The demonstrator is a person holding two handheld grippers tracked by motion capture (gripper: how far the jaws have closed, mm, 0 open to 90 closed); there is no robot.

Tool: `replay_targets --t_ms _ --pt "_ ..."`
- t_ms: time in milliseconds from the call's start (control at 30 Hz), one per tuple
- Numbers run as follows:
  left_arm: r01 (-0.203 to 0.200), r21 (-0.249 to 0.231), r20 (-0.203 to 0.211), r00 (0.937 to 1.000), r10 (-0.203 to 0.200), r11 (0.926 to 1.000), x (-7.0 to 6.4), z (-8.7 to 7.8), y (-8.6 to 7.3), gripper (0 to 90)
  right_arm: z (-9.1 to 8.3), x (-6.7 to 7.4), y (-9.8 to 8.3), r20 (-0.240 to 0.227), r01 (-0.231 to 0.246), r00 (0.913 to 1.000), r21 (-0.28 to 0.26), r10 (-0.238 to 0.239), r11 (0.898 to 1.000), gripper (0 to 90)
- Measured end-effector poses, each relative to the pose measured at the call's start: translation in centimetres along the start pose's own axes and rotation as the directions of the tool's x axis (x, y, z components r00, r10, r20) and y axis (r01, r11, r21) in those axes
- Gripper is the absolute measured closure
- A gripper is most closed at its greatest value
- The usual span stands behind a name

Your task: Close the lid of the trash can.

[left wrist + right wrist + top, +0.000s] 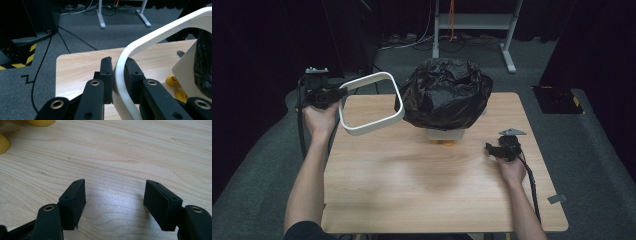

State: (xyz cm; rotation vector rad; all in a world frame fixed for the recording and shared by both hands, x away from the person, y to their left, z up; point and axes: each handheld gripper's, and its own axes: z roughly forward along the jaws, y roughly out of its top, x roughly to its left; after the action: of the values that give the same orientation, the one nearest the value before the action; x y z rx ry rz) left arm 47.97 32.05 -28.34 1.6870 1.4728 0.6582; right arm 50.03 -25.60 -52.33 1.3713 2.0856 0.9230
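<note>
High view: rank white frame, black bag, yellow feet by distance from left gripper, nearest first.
1. White frame: clamped in the left gripper, held above the table's left rear.
2. Black bag: centre rear, beside the frame.
3. Yellow feet: under the bag's front edge.

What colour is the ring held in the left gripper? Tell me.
White; the ring shows best in the left gripper view, clamped by the left gripper.

Dim room, the wooden table (422, 170) lit from above with soft glare; nearest fingers (106, 75) blurred.
</note>
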Motion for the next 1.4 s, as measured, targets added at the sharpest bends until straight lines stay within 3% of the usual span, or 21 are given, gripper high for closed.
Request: replay_targets --t_ms 200,400,733,1033,1400 --pt "0.001 0.002 0.025 0.9997 -0.001 1.0000 -0.4 -0.2 0.7 78.5 0.0 0.0 0.0 -0.001 -0.001 1.0000 0.000 0.001 1.000 34.1" --pt "-0.028 0.010 0.020 0.9994 0.028 0.9996 -1.3 -0.3 1.6 78.5 0.0 0.0 0.0 -0.002 0.000 1.0000 -0.001 0.000 1.000 34.1" --pt "-0.029 0.024 0.027 0.9992 0.029 0.9993 -2.2 -0.8 3.2 78.5 0.0 0.0 0.0 0.000 0.002 1.0000 0.000 -0.002 1.000 34.1" --pt "-0.057 0.022 0.037 0.9977 0.056 0.9981 -3.6 -0.9 4.7 78.6 0.0 0.0 0.0 0.002 0.006 1.0000 -0.004 -0.006 1.000 34.1" --pt "-0.051 0.023 0.080 0.9956 0.049 0.9984 -4.8 -0.3 5.9 78.8 0.0 0.0 0.0 0.002 0.005 1.0000 -0.004 -0.005 1.000 34.1"
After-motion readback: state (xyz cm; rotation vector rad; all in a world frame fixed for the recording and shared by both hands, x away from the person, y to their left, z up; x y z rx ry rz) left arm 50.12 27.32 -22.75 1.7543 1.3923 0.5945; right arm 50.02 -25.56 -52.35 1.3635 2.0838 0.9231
